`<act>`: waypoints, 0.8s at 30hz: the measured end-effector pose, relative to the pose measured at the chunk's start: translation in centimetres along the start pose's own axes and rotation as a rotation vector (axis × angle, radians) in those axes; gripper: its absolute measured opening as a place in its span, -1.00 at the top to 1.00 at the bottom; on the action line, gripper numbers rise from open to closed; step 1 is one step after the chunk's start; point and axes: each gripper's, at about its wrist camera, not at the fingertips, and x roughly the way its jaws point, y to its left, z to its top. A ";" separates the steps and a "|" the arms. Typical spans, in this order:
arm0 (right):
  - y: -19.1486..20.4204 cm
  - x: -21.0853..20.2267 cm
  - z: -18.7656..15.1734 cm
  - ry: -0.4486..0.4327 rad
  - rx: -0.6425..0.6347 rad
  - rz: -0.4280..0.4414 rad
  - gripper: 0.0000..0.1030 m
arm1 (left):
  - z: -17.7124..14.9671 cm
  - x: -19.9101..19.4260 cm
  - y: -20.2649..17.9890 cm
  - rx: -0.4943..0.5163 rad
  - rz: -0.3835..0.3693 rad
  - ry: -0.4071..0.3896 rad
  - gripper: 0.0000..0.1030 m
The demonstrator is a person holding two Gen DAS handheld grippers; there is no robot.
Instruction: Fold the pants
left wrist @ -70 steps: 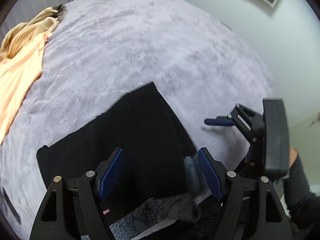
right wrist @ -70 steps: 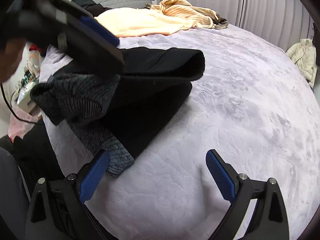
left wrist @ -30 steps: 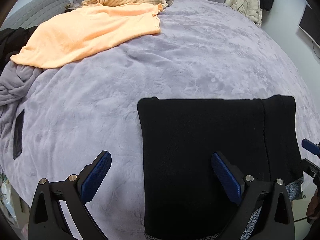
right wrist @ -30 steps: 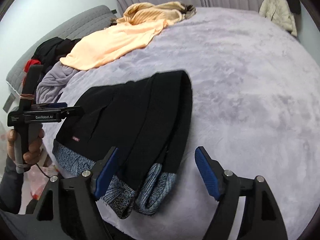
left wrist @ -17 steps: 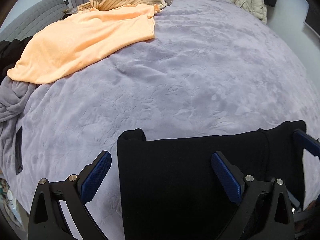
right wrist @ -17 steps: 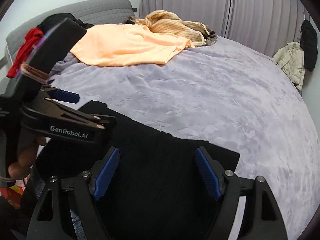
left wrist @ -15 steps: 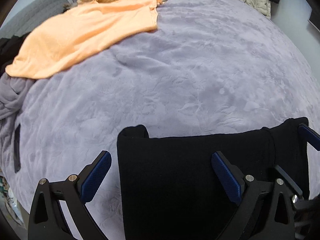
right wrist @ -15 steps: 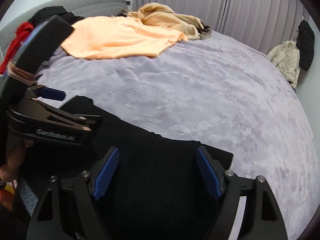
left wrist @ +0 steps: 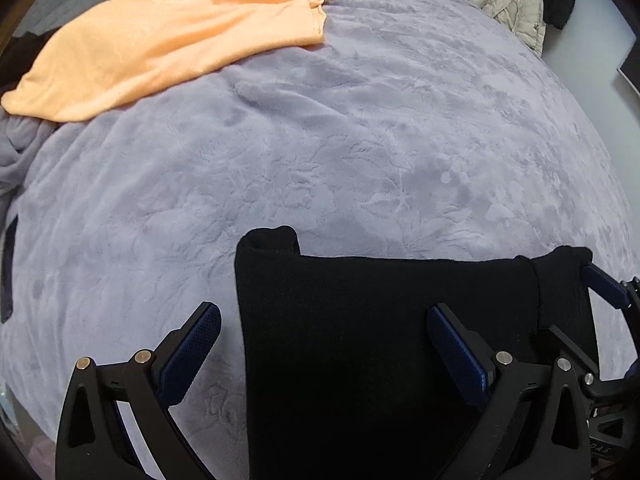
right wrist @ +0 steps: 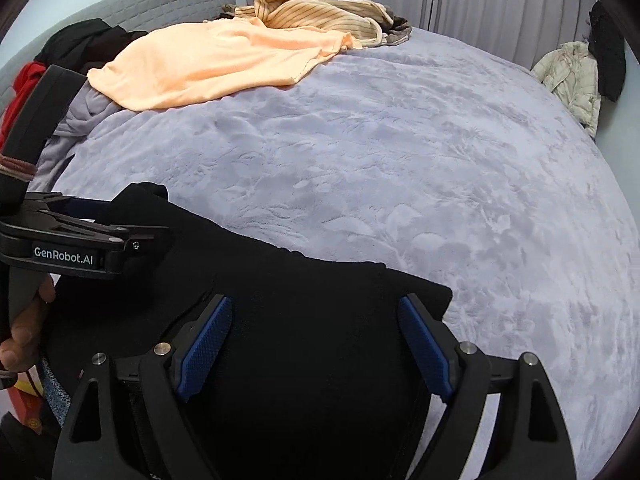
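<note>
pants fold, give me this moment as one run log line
pants: black, folded, flat on bed | left claw: open over pants | right claw: open over pants | orange shirt: far side of bed

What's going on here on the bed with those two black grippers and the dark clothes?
A person is folding a pair of black pants on a lavender plush bedspread, with a handheld gripper in each hand. The left gripper and the right gripper are both open above the pants, holding nothing. The pants lie folded into a compact rectangle at the near edge of the bed. A peach-orange top and a tan striped garment lie apart at the far side.
</note>
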 end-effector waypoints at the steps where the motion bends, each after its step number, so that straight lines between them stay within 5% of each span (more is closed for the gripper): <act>1: 0.3 -0.8 -0.1 -0.013 -0.002 -0.010 -0.70 | -0.1 -0.6 -0.2 0.009 0.011 -0.011 -1.00; 7: 2.3 -1.9 -1.3 -0.008 -0.012 0.001 -0.73 | -2.1 -2.2 -0.4 0.032 0.075 -0.038 -1.00; 13: 3.5 -1.7 -3.3 -0.004 -0.022 -0.031 -0.92 | -4.3 -2.5 -0.2 0.003 0.060 -0.035 -1.00; 24: 4.1 -4.1 -6.9 -0.002 -0.045 -0.073 -0.97 | -8.0 -4.8 1.7 -0.020 0.059 -0.069 -1.00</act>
